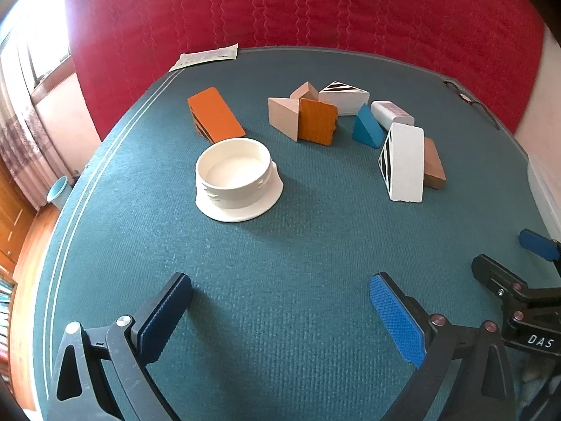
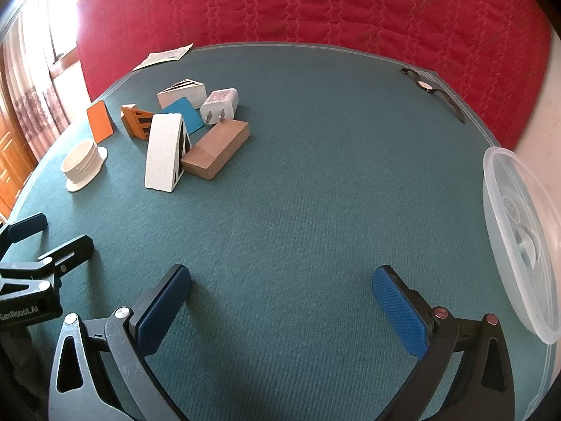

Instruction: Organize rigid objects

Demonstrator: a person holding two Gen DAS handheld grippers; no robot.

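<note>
Several rigid objects lie on a green table mat (image 1: 280, 263): a white round cap-like dish (image 1: 236, 179), an orange wedge (image 1: 214, 114), a beige wedge (image 1: 282, 117), an orange block (image 1: 317, 121), a blue wedge (image 1: 366, 128), a white striped wedge (image 1: 403, 163), a brown block (image 1: 434, 165) and a white charger plug (image 2: 221, 105). My left gripper (image 1: 280, 312) is open and empty, near the mat's front, short of the dish. My right gripper (image 2: 282, 301) is open and empty, over bare mat right of the pile (image 2: 164, 151).
A clear plastic container (image 2: 519, 231) stands at the right edge in the right wrist view. A wristwatch (image 2: 433, 93) lies at the far right of the mat. A paper slip (image 1: 205, 57) lies at the far left corner. A red quilted cover (image 1: 298, 7) rises behind the table.
</note>
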